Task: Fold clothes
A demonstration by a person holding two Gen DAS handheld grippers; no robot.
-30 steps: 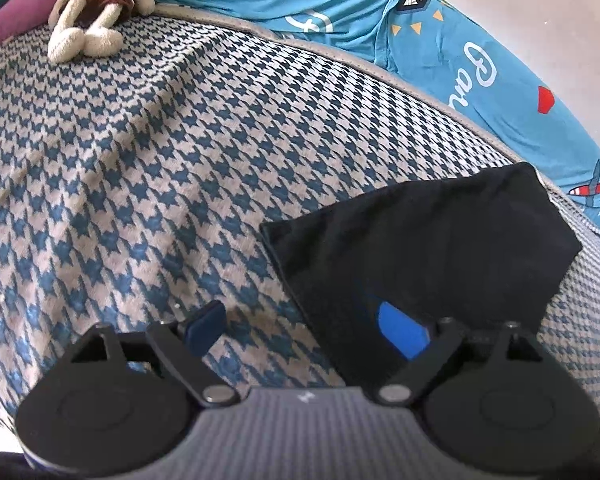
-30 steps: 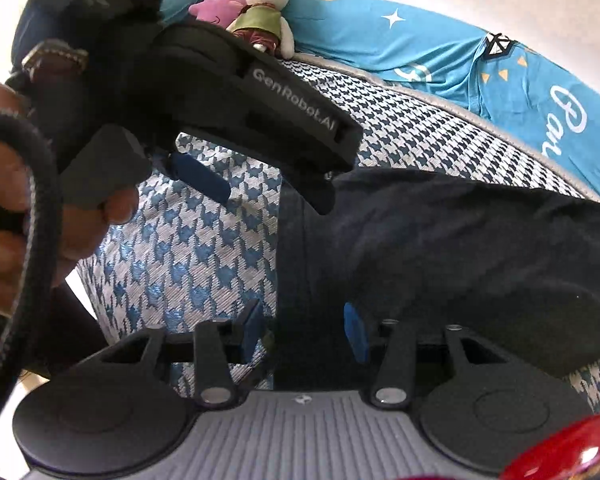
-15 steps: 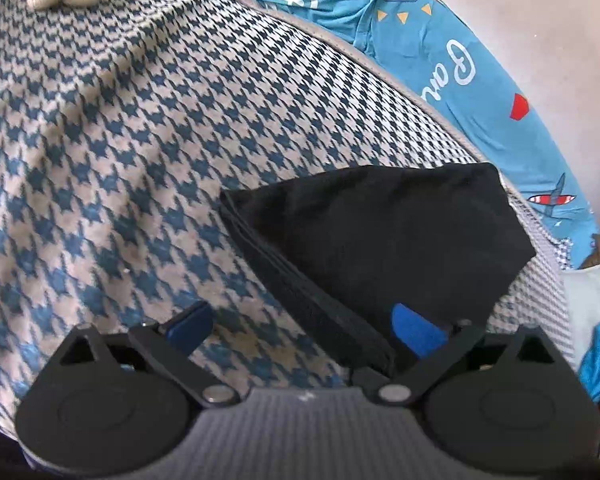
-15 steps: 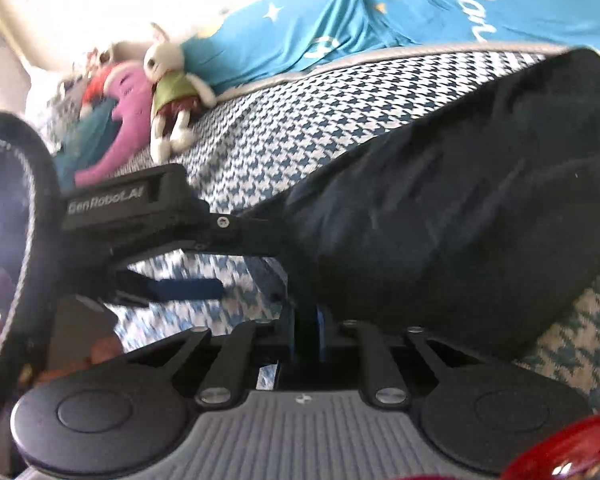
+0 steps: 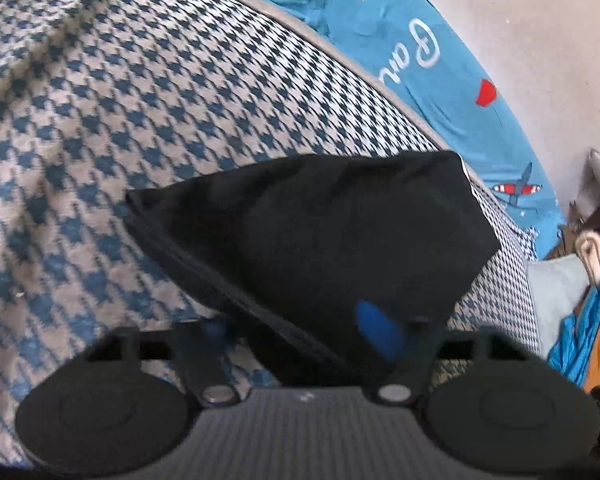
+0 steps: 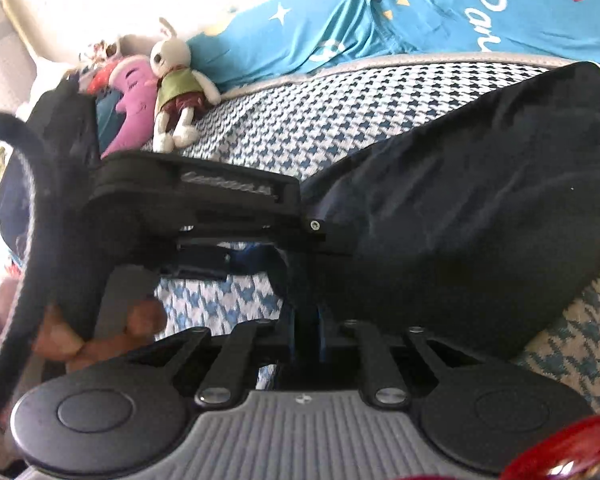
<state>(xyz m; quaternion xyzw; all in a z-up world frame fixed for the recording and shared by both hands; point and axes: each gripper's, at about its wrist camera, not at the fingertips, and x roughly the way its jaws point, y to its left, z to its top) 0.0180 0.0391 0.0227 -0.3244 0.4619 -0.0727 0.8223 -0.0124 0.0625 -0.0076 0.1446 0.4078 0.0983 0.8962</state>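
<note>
Pinching the near edge of the folded black fabric garment (image 6: pixel 460 200) on the houndstooth bed (image 5: pixel 140 120), the right tongs (image 6: pixel 306 328) anchor it while the left tongs (image 5: pixel 296 332) are closing around its hem to share the lift.

Houndstooth bedcover (image 5: pixel 148 92), blue printed sheet (image 5: pixel 432 60), plush rabbit (image 6: pixel 176 88), purple plush (image 6: pixel 130 100)

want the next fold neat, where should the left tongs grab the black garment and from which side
Grip the black garment at its thick stitched edge, coming from the bare bedspread side. That edge lies raised and layered, with open cover beside it. The left tongs are closing across it.
</note>
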